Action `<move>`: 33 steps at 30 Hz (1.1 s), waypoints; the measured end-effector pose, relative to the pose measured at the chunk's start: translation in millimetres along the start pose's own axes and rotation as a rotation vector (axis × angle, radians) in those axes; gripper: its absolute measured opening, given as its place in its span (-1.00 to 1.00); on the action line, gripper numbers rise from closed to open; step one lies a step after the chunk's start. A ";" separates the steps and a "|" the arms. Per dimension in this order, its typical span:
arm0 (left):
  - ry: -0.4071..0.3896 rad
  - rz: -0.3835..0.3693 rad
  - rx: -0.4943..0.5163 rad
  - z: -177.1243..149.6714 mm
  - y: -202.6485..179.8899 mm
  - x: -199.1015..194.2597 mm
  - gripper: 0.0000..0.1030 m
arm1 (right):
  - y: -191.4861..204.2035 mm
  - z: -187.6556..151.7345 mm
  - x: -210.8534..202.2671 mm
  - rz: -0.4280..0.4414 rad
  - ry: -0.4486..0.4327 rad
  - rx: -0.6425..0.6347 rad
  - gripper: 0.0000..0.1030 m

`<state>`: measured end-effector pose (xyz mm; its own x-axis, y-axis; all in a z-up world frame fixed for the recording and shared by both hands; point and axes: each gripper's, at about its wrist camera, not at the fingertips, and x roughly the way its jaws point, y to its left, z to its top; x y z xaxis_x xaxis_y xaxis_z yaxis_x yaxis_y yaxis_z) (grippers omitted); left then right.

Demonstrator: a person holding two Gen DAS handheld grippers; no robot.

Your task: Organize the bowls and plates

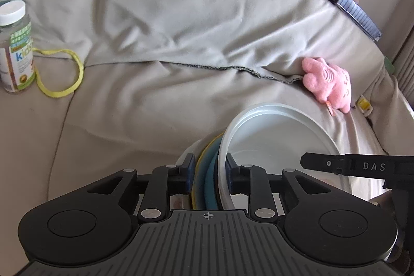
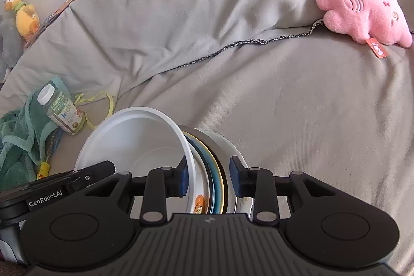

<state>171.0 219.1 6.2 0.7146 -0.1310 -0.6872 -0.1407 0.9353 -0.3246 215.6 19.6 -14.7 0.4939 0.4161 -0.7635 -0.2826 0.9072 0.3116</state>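
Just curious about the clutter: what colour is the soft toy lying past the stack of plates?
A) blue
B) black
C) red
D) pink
D: the plush toy on the grey cover beyond the stacked plates is plainly pink.

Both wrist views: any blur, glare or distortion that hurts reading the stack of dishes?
Left wrist: sharp, soft daylight, no glare; fisheye bends the white plate. Right wrist: equally sharp, dark corner vignette, pink plush toy stretched near the edge.

Soft, even daylight, faint shadows, slightly washed-out colours, strong fisheye bending at edges, mild softness
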 end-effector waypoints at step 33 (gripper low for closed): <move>-0.365 0.089 0.150 -250.5 -90.0 -91.0 -0.65 | -33.9 -232.0 -96.3 -0.044 -0.404 -0.183 0.19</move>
<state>-53.0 64.5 -64.9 0.9044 0.0531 -0.4234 -0.1310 0.9788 -0.1572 -13.2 -65.6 -82.9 0.7804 0.4008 -0.4800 -0.3770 0.9140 0.1502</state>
